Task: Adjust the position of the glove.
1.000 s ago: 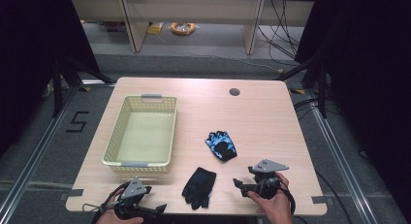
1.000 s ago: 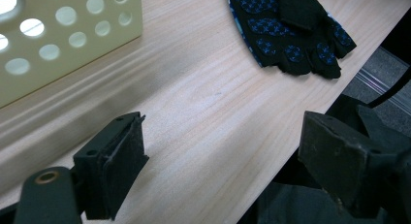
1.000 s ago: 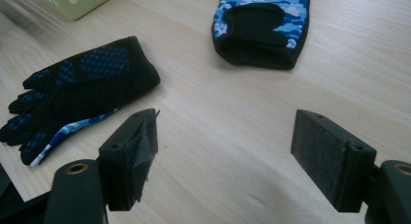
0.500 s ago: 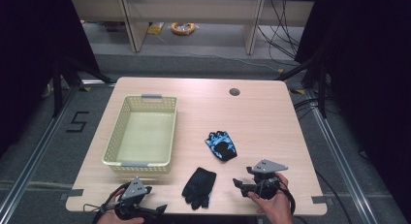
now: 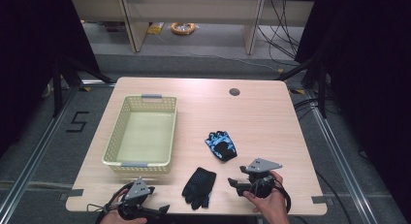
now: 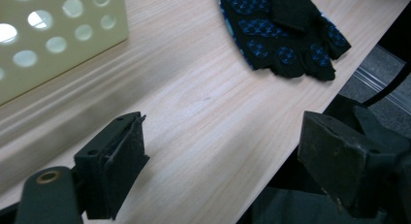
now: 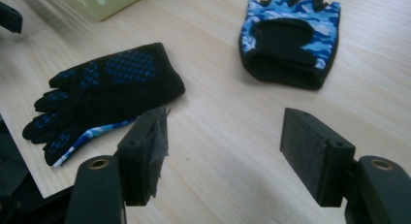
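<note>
Gloves sit on the wooden table (image 5: 271, 117): black glove (image 5: 199, 186) lies flat near the front edge, palm side up with blue grip dots, fingers toward the person. Blue camo glove (image 5: 221, 145) lies a bit farther back and to the right, apart from the black one, fingerless, cuff opening visible in the right gripper view. Yellow-green perforated basket (image 5: 142, 165) stands at the table's left, nothing seen inside it, well apart from both gloves.

Left gripper (image 5: 162, 210) held at the front left corner, in front of the basket, jaws spread wide with nothing between them; in the left gripper view the black glove is ahead and the basket wall to the upper left. Right gripper (image 5: 234, 185) hovers at the front right, just right of the black glove and in front of the camo glove, jaws likewise wide apart and holding nothing. Right gripper view: black glove ahead-left, camo glove ahead-right, bare tabletop between the jaws. Neither gripper touches a glove.
</note>
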A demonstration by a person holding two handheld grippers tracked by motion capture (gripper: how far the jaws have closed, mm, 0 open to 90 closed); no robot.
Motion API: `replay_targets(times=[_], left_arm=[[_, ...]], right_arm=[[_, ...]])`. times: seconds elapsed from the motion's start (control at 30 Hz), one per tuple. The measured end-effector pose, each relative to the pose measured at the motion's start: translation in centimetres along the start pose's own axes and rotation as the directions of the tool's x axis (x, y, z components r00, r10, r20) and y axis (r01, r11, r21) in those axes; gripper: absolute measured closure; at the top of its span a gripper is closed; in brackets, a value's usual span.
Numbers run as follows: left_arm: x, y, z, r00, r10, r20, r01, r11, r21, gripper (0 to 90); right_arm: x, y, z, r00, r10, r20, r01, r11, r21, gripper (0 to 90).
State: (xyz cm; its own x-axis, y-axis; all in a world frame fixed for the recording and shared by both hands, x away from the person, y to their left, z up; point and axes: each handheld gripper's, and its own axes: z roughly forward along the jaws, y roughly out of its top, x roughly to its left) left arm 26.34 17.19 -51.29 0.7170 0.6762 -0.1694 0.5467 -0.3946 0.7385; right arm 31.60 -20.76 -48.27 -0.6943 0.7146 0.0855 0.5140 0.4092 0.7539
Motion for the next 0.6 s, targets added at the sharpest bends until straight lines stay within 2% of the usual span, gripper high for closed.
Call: replay_targets(times=[0.03,0.07,0.2,0.23,0.27,0.3,0.37,0.4,0.47,0.57,0.6], left_arm=[[-0.3,0.1,0.2,0.9999,-0.017,0.005,0.017,0.9998,-0.014,17.2],[-0.1,0.2,0.2,1.0000,0.002,0.009,-0.002,1.0000,0.000,17.5],[-0.2,0.4,0.3,0.9999,-0.006,0.011,0.006,0.9999,-0.009,19.3],[-0.4,0.4,0.6,0.9992,-0.031,0.024,0.032,0.9990,-0.033,19.5],[-0.2,0.5,0.5,0.9994,-0.017,0.031,0.017,0.9998,-0.013,19.5],[-0.4,0.6,0.6,0.9987,-0.040,0.030,0.041,0.9991,-0.012,19.7],[-0.4,0.8,0.8,0.9993,-0.021,0.032,0.022,0.9994,-0.025,19.8],[-0.6,0.8,1.0,0.9985,-0.045,0.032,0.046,0.9984,-0.033,19.8],[-0.8,1.0,1.2,0.9994,-0.015,0.032,0.016,0.9992,-0.038,21.2],[-1.2,1.3,1.7,0.9990,-0.019,0.040,0.020,0.9994,-0.029,22.5],[-1.4,1.5,1.9,0.9985,-0.016,0.053,0.017,0.9996,-0.022,22.5]], right_arm=[[0.2,0.2,0.2,0.9999,-0.003,-0.011,0.003,1.0000,0.001,37.7],[0.3,0.3,0.3,0.9998,-0.013,-0.015,0.013,0.9999,0.000,38.2],[0.6,0.9,0.7,0.9988,-0.041,-0.027,0.041,0.9992,-0.003,40.1],[0.8,1.3,0.9,0.9985,-0.042,-0.036,0.042,0.9991,0.010,41.1],[0.8,1.3,0.9,0.9985,-0.042,-0.036,0.042,0.9991,0.010,41.1],[0.8,1.7,1.3,0.9967,-0.072,-0.038,0.072,0.9974,0.009,42.5],[0.9,1.9,1.5,0.9964,-0.079,-0.031,0.079,0.9969,0.003,43.2],[0.9,2.1,1.6,0.9962,-0.081,-0.034,0.081,0.9967,0.006,44.1],[1.1,2.4,1.9,0.9954,-0.084,-0.047,0.085,0.9963,0.017,46.0],[1.3,2.9,2.5,0.9930,-0.102,-0.060,0.103,0.9944,0.021,48.5],[1.3,3.0,2.7,0.9910,-0.115,-0.068,0.117,0.9930,0.019,49.6]])
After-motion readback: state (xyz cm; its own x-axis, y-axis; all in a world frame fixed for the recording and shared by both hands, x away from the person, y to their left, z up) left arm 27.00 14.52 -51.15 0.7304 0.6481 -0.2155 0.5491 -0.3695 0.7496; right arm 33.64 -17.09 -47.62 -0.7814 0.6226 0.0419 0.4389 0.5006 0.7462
